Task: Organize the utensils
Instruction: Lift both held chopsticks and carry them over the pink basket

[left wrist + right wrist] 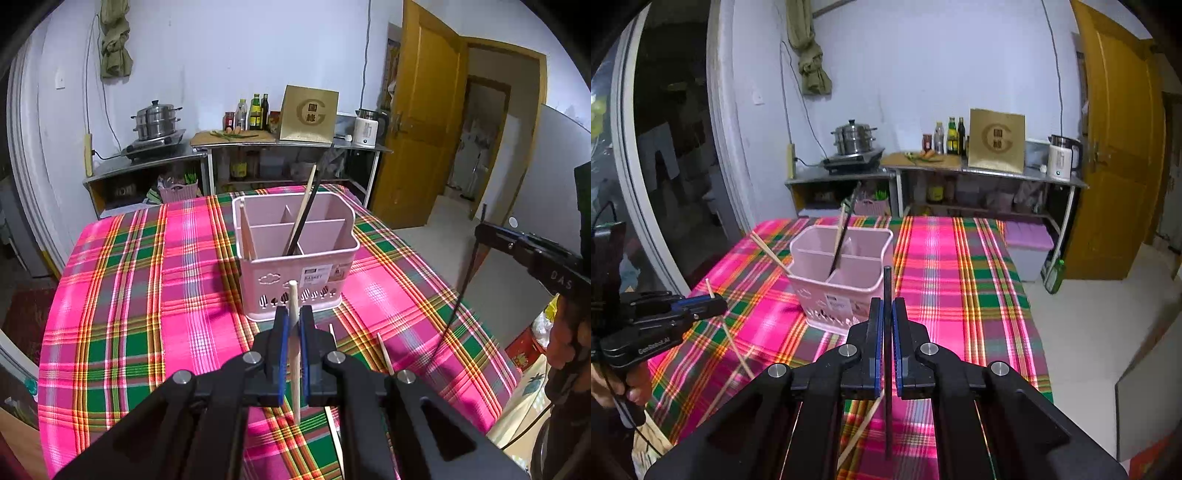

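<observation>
The left gripper [294,314] is closed narrowly on a pale wooden chopstick [294,332], which stands nearly upright between the blue-edged pads, its blunt end poking above the fingertips and its thin end hanging below them. Just to the right of this gripper, a few more pale chopsticks [384,354] lie loose on the plaid tablecloth [129,295]. Straight ahead of the fingertips, near them, stands the pink utensil basket [295,258], divided into compartments. A pale chopstick and a dark chopstick [306,214] lean together in its middle part, tilted to the right, and another pale one [245,229] stands in the narrow slot at the left end.

The right gripper [887,310] is likewise clamped on a black chopstick [887,332], held upright with its top above the pads and its lower end reaching well below them. Beneath and to the left of it, pale chopsticks [738,354] lie crossed on the cloth. The basket [846,273] sits just ahead and slightly left of the fingertips. Farther left, the other gripper [701,302] shows from the side with its pale stick.

Beyond the table, against the far wall, a metal counter [236,147] carries a steamer pot [157,122], bottles [255,110], a gold box [308,114] and a white kettle [367,129]. A wooden door [421,122] stands open to the right.
</observation>
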Tool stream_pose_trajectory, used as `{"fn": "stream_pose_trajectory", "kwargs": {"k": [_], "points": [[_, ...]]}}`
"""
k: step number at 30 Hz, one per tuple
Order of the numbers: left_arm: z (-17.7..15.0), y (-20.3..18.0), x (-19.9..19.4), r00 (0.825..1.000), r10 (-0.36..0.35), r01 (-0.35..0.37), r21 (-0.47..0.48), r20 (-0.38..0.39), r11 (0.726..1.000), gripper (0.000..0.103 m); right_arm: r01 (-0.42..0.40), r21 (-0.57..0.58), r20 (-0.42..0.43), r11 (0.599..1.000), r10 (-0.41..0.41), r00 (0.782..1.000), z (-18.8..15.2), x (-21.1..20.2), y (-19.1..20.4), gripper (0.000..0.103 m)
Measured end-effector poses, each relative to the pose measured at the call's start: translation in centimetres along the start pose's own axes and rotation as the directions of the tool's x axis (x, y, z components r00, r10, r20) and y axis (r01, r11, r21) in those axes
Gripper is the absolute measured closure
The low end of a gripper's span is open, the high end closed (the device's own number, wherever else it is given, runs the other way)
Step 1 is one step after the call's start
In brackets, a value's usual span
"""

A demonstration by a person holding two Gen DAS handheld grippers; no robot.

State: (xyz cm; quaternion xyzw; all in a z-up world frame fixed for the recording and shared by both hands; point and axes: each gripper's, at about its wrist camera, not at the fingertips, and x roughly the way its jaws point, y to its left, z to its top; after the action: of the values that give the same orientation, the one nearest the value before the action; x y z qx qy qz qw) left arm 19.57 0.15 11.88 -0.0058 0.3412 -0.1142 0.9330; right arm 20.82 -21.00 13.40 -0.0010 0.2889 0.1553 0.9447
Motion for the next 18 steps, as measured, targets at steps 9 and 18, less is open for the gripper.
{"fn": "stream_pose_trajectory", "kwargs": {"k": [9, 18], "points": [[2.1, -0.1, -1.1, 1.000, -0.013, 0.012, 0.016, 0.025, 1.000, 0.097, -0.012, -0.005, 0.051, 1.000, 0.012, 0.999, 1.5, -1.4, 0.4, 0.099], [4.8, 0.1, -2.2, 0.999, -0.034, 0.033, 0.028, 0.035, 0.999, 0.097, -0.046, -0.033, 0.087, 0.998, 0.049, 0.995, 3.3, -2.4, 1.6, 0.099]]}}
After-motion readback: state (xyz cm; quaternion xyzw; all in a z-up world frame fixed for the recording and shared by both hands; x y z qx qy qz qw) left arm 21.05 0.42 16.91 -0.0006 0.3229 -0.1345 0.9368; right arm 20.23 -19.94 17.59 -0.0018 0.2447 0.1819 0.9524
